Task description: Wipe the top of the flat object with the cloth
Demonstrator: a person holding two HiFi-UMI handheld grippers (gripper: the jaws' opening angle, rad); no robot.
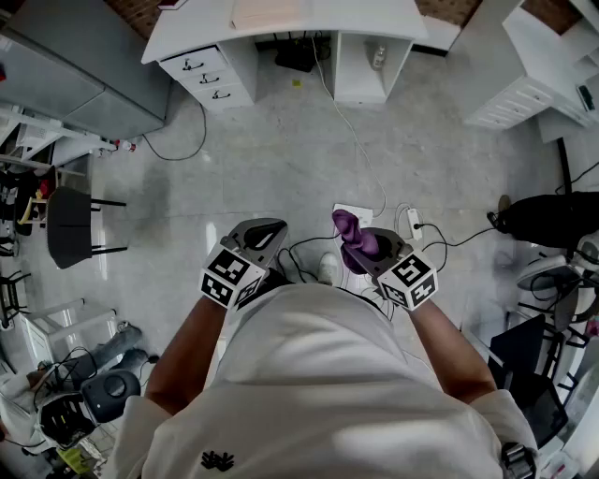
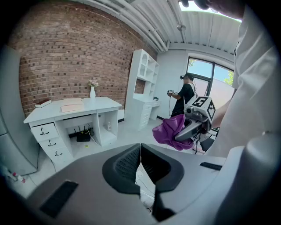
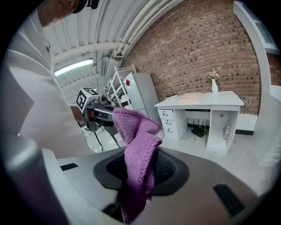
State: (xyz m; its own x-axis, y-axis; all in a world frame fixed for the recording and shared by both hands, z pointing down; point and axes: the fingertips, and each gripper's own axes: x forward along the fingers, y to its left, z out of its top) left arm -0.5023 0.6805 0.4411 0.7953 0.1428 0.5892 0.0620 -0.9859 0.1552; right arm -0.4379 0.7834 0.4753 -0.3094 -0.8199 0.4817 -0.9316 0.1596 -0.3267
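Observation:
A purple cloth (image 1: 352, 232) hangs bunched in my right gripper (image 1: 365, 251), which is shut on it; in the right gripper view the cloth (image 3: 137, 140) stands up out of the jaws. My left gripper (image 1: 265, 230) is shut with nothing in it, its pads (image 2: 127, 160) meeting. Both are held near the person's waist, over the floor. Far ahead stands a white desk (image 1: 365, 17) with a flat beige object (image 1: 270, 12) on top, also visible as the flat object (image 2: 72, 106) in the left gripper view and as the flat object (image 3: 189, 98) in the right gripper view.
Cables and a power strip (image 1: 415, 223) lie on the floor by the feet. A black chair (image 1: 67, 226) stands left, a grey cabinet (image 1: 65, 79) beyond it, white shelving (image 1: 543, 70) at right. Another person (image 2: 184, 99) stands by the window. A vase (image 2: 92, 92) is on the desk.

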